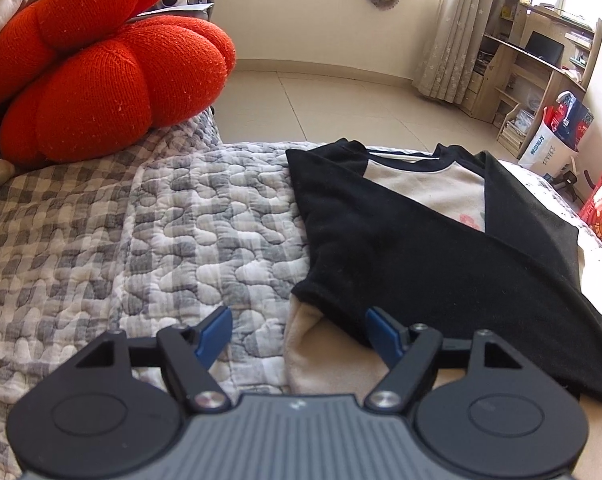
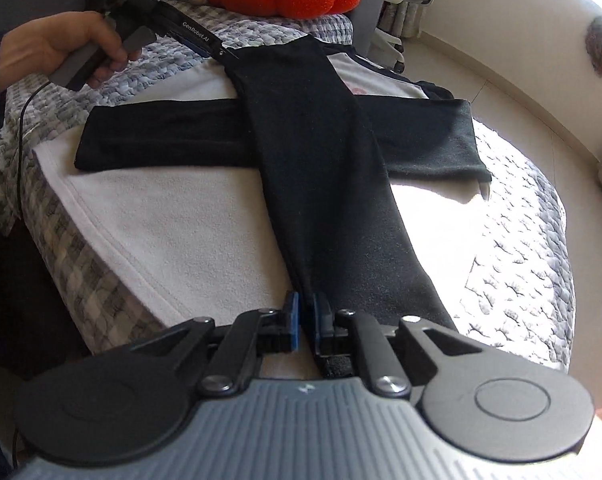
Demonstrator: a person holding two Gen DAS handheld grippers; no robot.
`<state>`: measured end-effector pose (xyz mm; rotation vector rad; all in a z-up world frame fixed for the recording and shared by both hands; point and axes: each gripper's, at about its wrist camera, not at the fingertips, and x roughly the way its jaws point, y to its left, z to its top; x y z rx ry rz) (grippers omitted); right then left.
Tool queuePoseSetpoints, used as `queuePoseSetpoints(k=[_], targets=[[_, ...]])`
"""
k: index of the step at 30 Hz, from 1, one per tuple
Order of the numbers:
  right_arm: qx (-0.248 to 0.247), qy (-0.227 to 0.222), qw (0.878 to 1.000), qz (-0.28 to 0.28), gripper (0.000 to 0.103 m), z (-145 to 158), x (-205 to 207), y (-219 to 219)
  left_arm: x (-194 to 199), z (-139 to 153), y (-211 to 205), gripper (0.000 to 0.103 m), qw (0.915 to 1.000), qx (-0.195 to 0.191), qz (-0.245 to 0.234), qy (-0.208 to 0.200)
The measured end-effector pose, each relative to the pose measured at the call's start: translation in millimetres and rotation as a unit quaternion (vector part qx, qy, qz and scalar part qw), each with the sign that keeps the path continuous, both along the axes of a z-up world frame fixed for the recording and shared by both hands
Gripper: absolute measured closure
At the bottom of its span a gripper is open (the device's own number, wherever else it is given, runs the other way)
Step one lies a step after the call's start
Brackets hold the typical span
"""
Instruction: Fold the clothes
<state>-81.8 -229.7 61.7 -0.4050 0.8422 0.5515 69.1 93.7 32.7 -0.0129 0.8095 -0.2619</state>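
Observation:
A cream shirt (image 2: 181,216) with black sleeves lies flat on the bed. One black sleeve (image 2: 161,136) is folded straight across the body. The other long sleeve (image 2: 321,180) lies over it and runs toward my right gripper (image 2: 305,314), whose blue pads pinch the sleeve's near end. My left gripper (image 1: 299,330) stands open at the shirt's side edge, where the black sleeve (image 1: 421,260) meets the cream body (image 1: 325,360). Its right finger touches the sleeve; nothing is gripped. The right wrist view shows a hand (image 2: 53,48) holding the left gripper (image 2: 225,53) at the shirt's far side.
A big red cushion (image 1: 101,68) sits on the grey checked quilt (image 1: 181,220) to the left of the shirt. Beyond the bed's edge are a tiled floor (image 1: 321,100), a wooden desk (image 1: 541,60) and paper bags (image 1: 557,136) on the right.

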Motion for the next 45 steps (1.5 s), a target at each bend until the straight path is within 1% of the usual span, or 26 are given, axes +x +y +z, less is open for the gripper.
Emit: queuePoseSetpoints(k=[2,4,5,8,9,10,13,14,15,16,17,18,20,22,23,24,25,26,27,28,29,31,35,38,40,45], targets=[[0.034,-0.015,0.999,-0.017,0.088,9.4,1.8,-8.0,-3.4,5.6,1.3,0.028,0.9999,0.006,-0.001,-0.009],[0.057,-0.010,0.997,-0.043,0.086,11.0,9.4,-16.5,-4.7,8.3,4.3,0.028,0.9999,0.003,0.002,-0.014],[0.059,-0.003,0.997,-0.054,0.086,8.7,13.9,-19.3,-4.4,8.1,6.1,0.028,0.9999,0.000,0.004,-0.012],[-0.009,0.039,0.998,-0.058,0.086,-18.7,20.6,-13.1,-2.8,3.7,9.2,0.028,0.9999,0.002,0.011,-0.003],[-0.013,0.036,0.998,-0.056,0.084,-19.4,19.7,-12.8,-2.4,2.4,10.0,0.028,0.9999,0.003,0.012,-0.002],[-0.012,0.027,0.998,-0.054,0.084,-16.9,17.9,-13.2,-2.6,3.3,11.3,0.028,0.9999,-0.002,0.014,-0.002],[0.031,0.003,0.997,-0.077,0.081,-1.1,17.5,-22.9,-3.9,6.8,14.3,0.028,0.9997,-0.015,0.020,-0.006],[0.041,-0.002,0.996,-0.081,0.077,2.0,18.4,-24.0,-4.7,8.4,14.7,0.028,0.9996,-0.017,0.021,-0.008],[0.050,-0.007,0.995,-0.085,0.067,4.4,19.6,-24.4,-5.7,9.9,14.3,0.028,0.9996,-0.017,0.021,-0.011],[0.052,-0.006,0.995,-0.090,0.061,4.5,21.4,-22.9,-6.0,10.7,13.9,0.028,0.9995,-0.023,0.019,-0.012],[0.048,-0.007,0.994,-0.094,0.058,3.3,23.3,-20.1,-6.3,11.3,13.5,0.028,0.9993,-0.030,0.018,-0.013],[0.041,-0.009,0.994,-0.097,0.058,1.9,25.3,-17.1,-6.6,12.0,13.1,0.028,0.9991,-0.037,0.016,-0.015],[0.041,-0.017,0.994,-0.104,0.058,2.1,30.4,-12.3,-4.2,14.4,10.1,0.028,0.9974,-0.067,0.013,-0.024],[0.059,-0.018,0.992,-0.111,0.058,3.9,39.5,-11.2,2.2,11.6,5.7,0.028,0.9952,-0.094,0.016,-0.021],[0.068,-0.018,0.991,-0.113,0.058,4.2,44.3,-10.7,6.0,7.5,3.5,0.034,0.9946,-0.101,0.021,-0.014],[0.074,-0.016,0.990,-0.116,0.058,3.3,49.5,-10.1,10.2,2.1,1.9,0.044,0.9945,-0.101,0.028,-0.005],[0.078,-0.013,0.990,-0.118,0.058,1.9,54.8,-9.5,13.2,-3.0,1.5,0.072,0.9946,-0.098,0.033,0.005],[0.075,-0.004,0.990,-0.121,0.058,-2.4,59.6,-8.9,14.4,-7.5,3.8,0.081,0.9941,-0.102,0.036,0.007],[0.069,0.008,0.990,-0.123,0.060,-7.7,64.2,-8.2,15.4,-11.9,6.3,0.081,0.9936,-0.106,0.038,0.009],[0.063,0.019,0.990,-0.126,0.062,-13.0,68.9,-7.6,15.7,-12.0,9.2,0.084,0.9933,-0.110,0.035,0.010],[0.061,0.022,0.990,-0.126,0.067,-15.0,69.8,-8.0,15.9,-11.7,12.1,0.086,0.9929,-0.114,0.033,0.010],[0.058,0.024,0.990,-0.123,0.067,-17.1,69.0,-9.6,14.8,-10.5,19.2,0.088,0.9911,-0.127,0.038,0.011],[0.100,0.011,0.987,-0.127,0.067,-4.0,66.6,-14.4,14.8,-7.6,23.6,0.089,0.9892,-0.141,0.040,0.009],[0.094,0.004,0.988,-0.120,0.067,-3.9,66.3,-9.1,14.4,-2.5,26.8,0.089,0.9877,-0.150,0.045,0.005],[0.091,0.008,0.989,-0.118,0.067,-5.9,67.2,-7.6,14.4,0.1,29.0,0.089,0.9884,-0.145,0.046,0.001],[0.094,0.011,0.988,-0.120,0.067,-6.8,68.2,-9.9,17.4,-5.8,34.5,0.089,0.9880,-0.146,0.050,0.012]])
